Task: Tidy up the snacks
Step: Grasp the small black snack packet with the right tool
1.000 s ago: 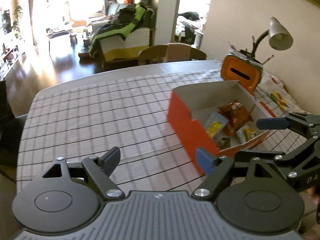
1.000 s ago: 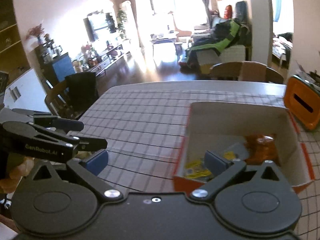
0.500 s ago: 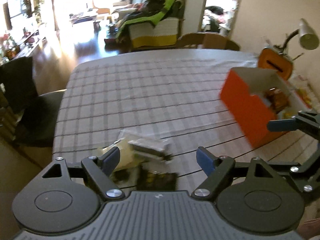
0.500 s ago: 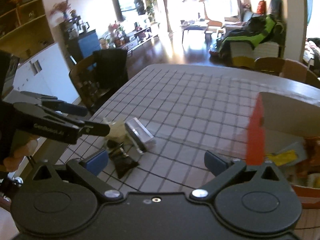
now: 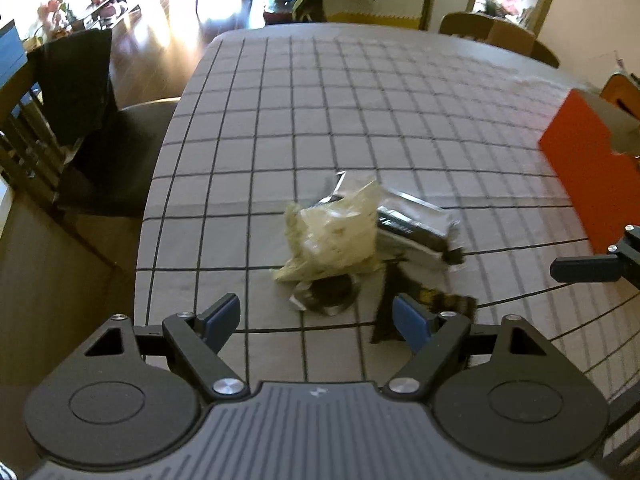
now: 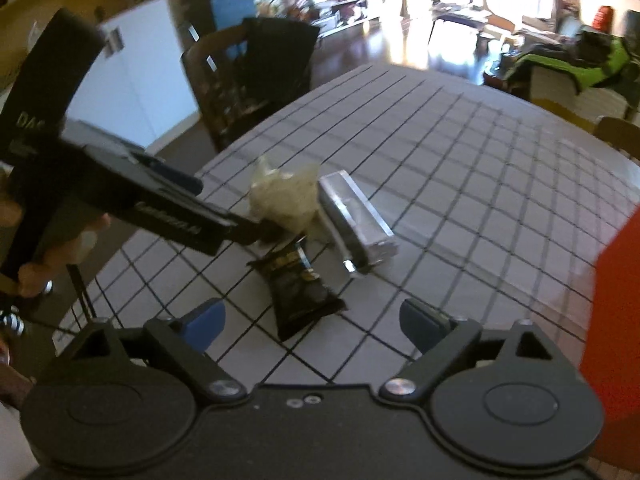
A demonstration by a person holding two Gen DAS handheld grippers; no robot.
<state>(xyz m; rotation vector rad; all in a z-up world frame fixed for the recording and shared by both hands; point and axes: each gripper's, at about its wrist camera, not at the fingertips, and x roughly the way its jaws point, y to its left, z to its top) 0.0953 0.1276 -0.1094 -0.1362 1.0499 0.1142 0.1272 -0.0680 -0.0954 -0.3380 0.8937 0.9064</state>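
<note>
left wrist view: the left tongs (image 5: 316, 316) hang released, fingers spread wide, low over the checked table (image 5: 360, 112). just ahead of them lies a small heap of snacks: a pale crinkled bag (image 5: 336, 236) in the middle, a silver wrapped bar (image 5: 416, 228) touching it on the right, a small round dark packet (image 5: 330, 294) tucked under its near edge, and a black packet (image 5: 408, 304) partly behind the right-hand finger. the orange box (image 5: 580, 168) stands well apart at the right edge. one finger of the right tongs (image 5: 584, 268) pokes in from the right.

right wrist view: the right tongs (image 6: 316, 320) are also released, spread wide, with the black packet (image 6: 298, 288) lying between and just ahead of their tips. the pale bag (image 6: 286, 196) and silver bar (image 6: 354, 216) sit beyond it. the left tongs (image 6: 240, 228) reach in from the left, tips at the heap's near-left edge; contact cannot be told. the orange box (image 6: 616, 300) fills the right edge.
</note>
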